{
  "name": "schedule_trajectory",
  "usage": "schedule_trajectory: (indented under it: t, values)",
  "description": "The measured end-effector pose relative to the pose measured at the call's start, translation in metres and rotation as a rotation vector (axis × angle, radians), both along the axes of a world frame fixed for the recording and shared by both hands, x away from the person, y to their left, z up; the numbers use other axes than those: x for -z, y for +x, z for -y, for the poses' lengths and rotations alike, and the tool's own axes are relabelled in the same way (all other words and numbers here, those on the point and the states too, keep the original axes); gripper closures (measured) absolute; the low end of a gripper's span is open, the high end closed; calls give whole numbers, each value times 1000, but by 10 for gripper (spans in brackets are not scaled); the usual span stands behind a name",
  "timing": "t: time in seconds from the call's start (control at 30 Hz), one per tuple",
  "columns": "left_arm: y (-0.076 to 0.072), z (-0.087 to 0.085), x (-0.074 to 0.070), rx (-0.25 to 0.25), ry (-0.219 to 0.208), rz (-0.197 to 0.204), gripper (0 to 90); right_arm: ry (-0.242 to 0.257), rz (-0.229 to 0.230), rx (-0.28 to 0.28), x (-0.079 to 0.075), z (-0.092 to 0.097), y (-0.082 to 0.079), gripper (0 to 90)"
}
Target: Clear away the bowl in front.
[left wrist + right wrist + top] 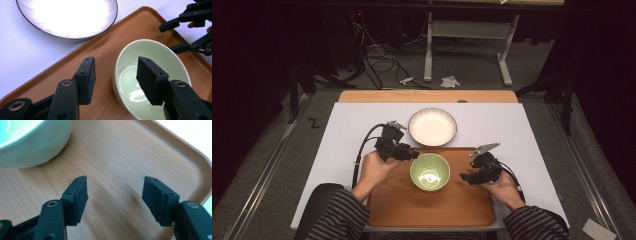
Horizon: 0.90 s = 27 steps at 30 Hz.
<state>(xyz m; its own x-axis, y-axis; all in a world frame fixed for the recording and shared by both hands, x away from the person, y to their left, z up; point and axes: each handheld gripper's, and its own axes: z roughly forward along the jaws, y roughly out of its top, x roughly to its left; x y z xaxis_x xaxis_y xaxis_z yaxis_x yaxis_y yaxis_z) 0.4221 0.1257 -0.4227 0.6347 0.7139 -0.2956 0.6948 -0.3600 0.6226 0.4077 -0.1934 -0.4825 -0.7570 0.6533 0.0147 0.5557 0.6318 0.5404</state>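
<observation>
A green bowl (430,171) is flanked by two open grippers on a wooden tray (432,210).

The bowl is placed empty and upright on the far half of the tray, near a white plate (432,126) that lies just beyond the tray on the white table (512,125). The left gripper (414,154) is held at the bowl's left rim with jaws spread wide, one jaw over the bowl and one outside, nothing pressed. The right gripper (464,177) is kept just beside the bowl's right side, jaws also wide and empty over the tray.

left gripper (414,154): fingers apart | right gripper (463,176): fingers apart
</observation>
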Motion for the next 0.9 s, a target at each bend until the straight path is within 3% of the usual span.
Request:
schedule_trajectory:
  t: [0.9]
  values:
    - [-12, -33, 1, -74, -9, 9, 493, 1, 3, 3, 0, 0, 0, 385]
